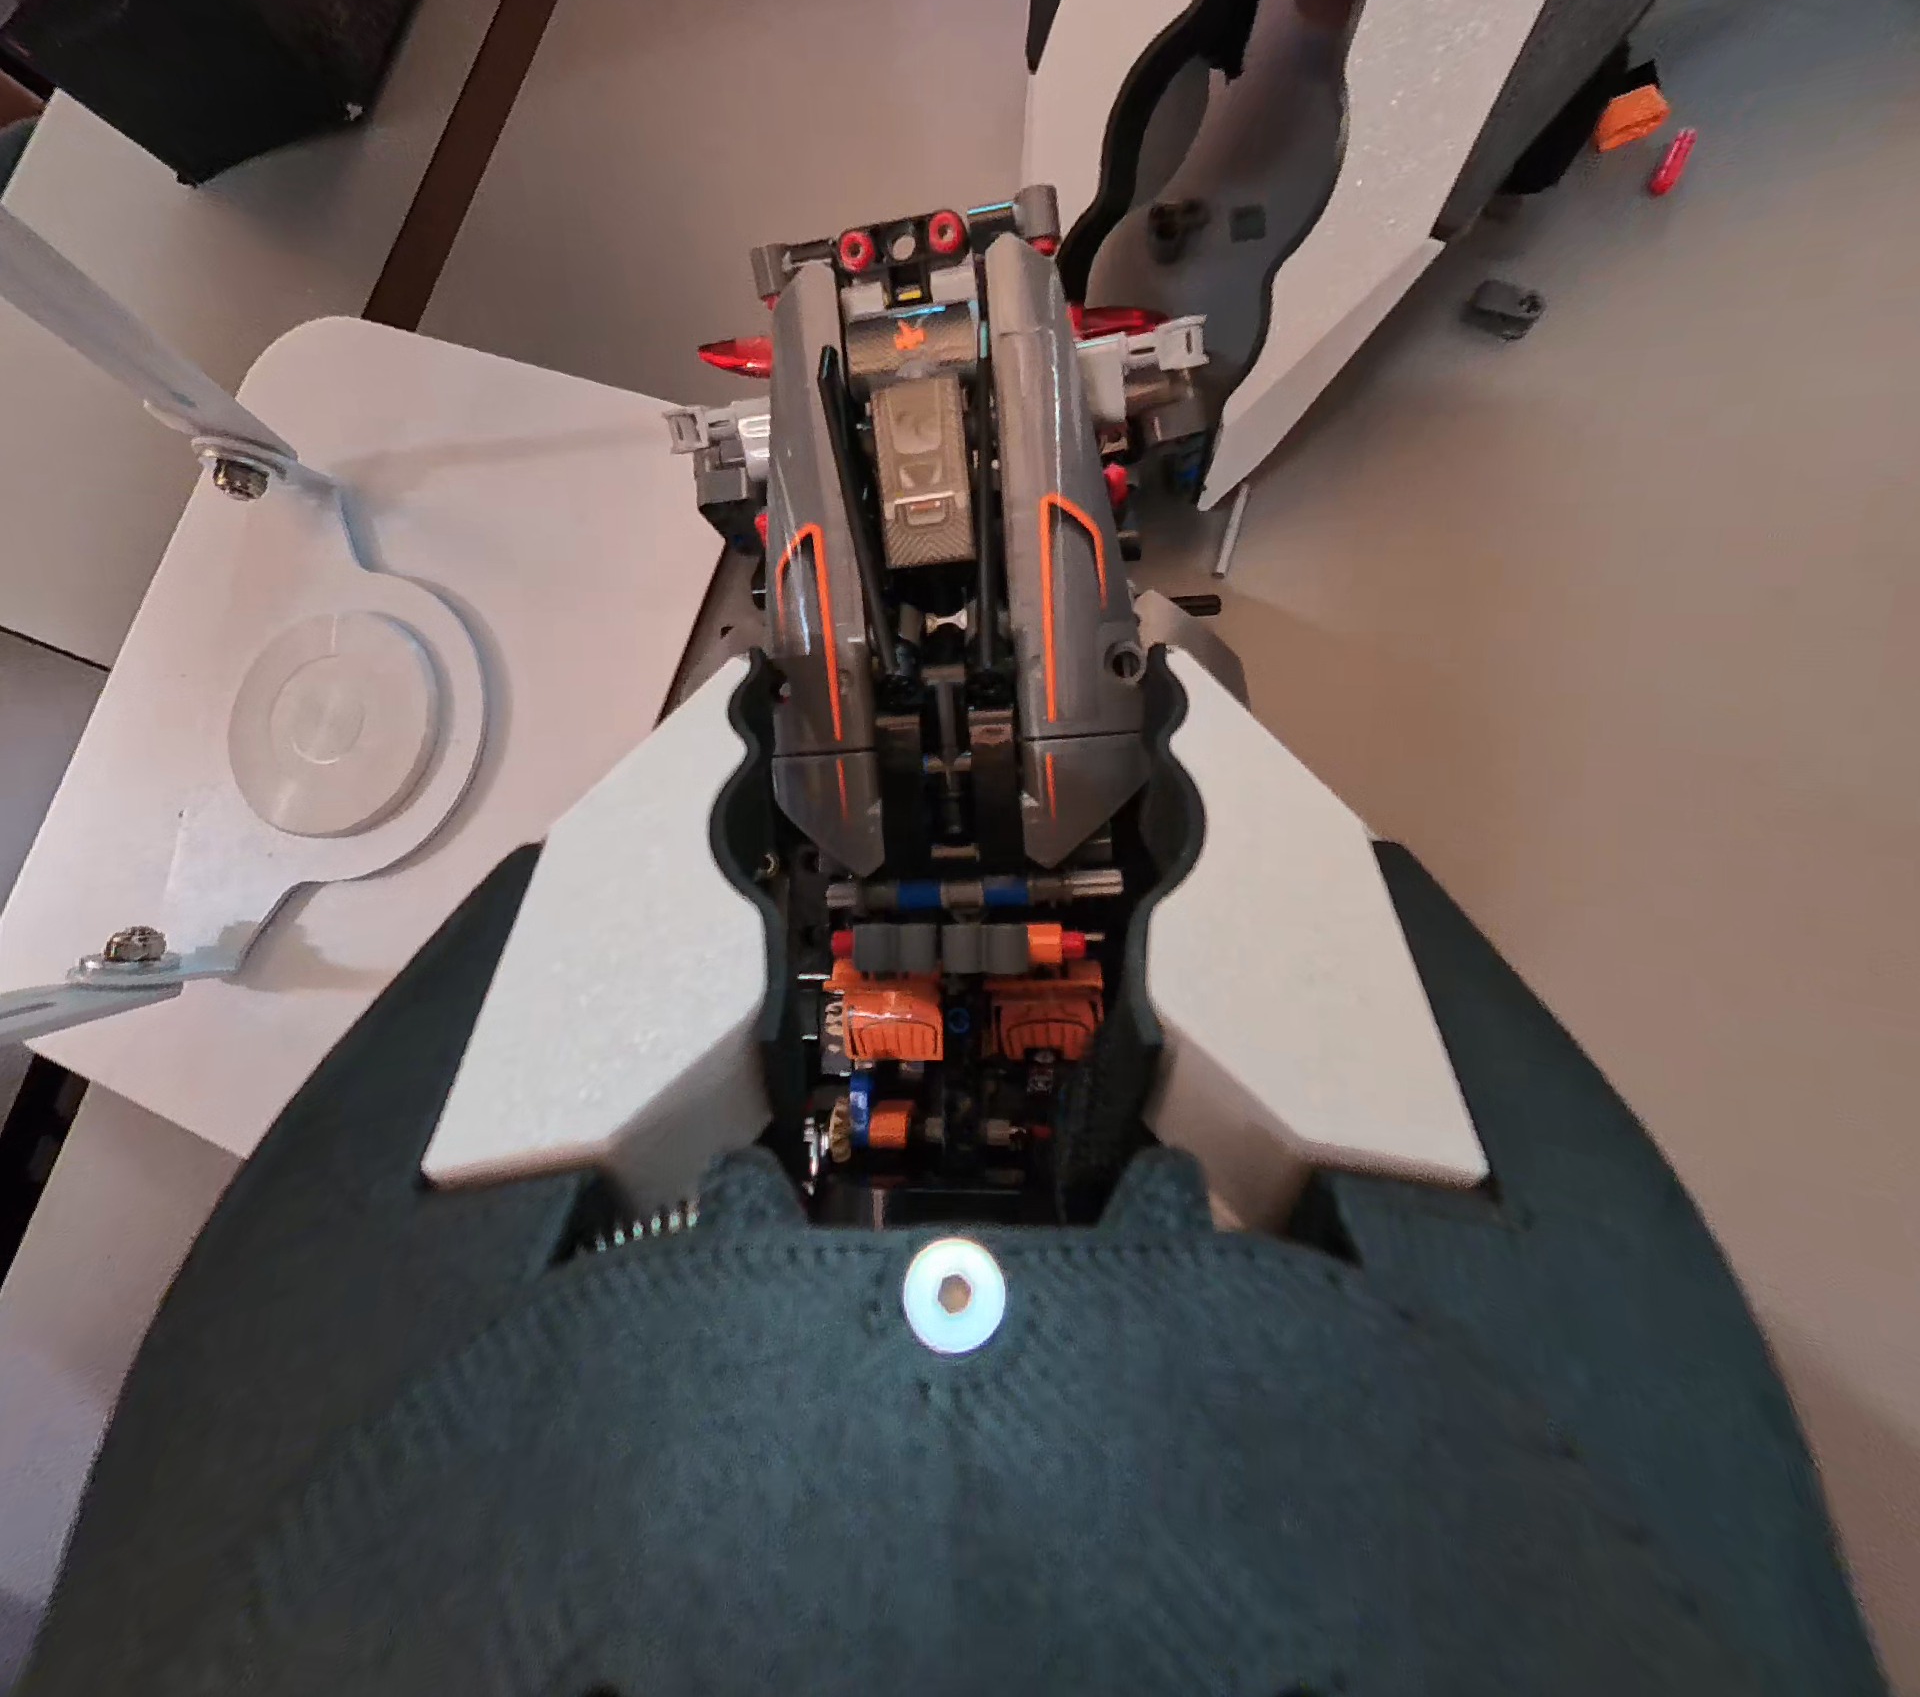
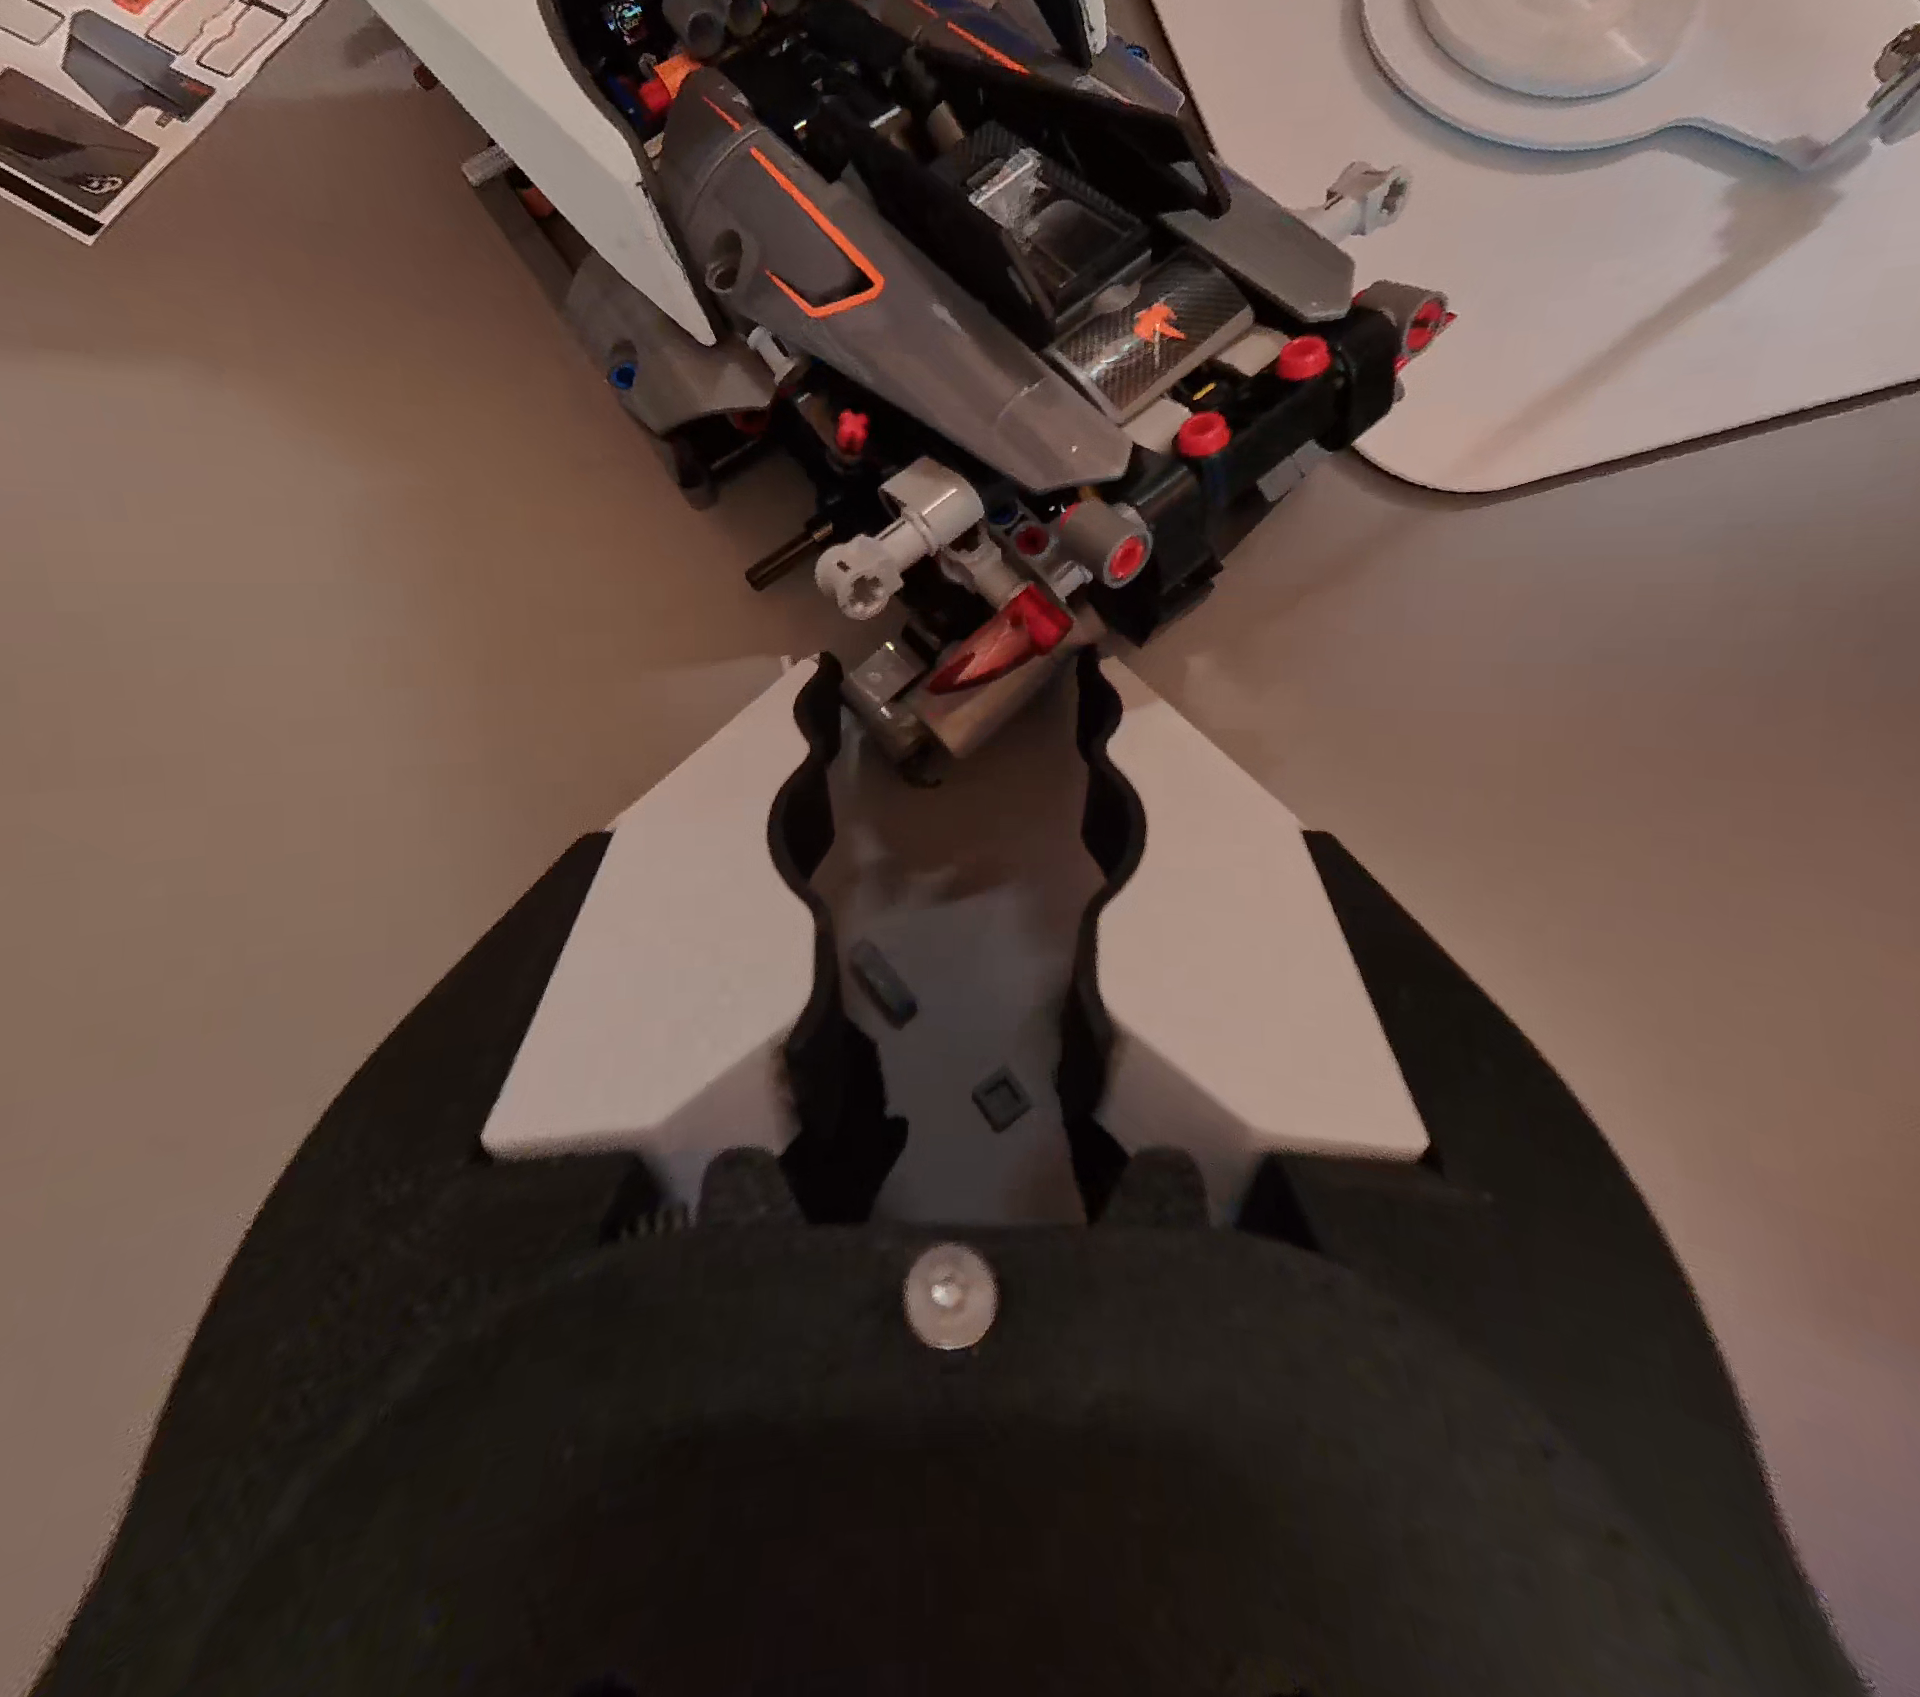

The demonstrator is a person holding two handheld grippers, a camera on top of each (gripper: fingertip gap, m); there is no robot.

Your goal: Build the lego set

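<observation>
The half-built lego car sat on the beige table, its tail end partly over a white board. The left gripper had its fingers clamped round the car's cockpit end, bracing it. The right gripper hovered at the rear corner, fingers apart around a grey piece with a red light, whether touching it I could not tell. To my eye, that corner was being fitted; next would come a gentle squeeze there. Loose bits lay nearby.

Beige table: lego car, white board, sticker sheet, loose pieces.
</observation>
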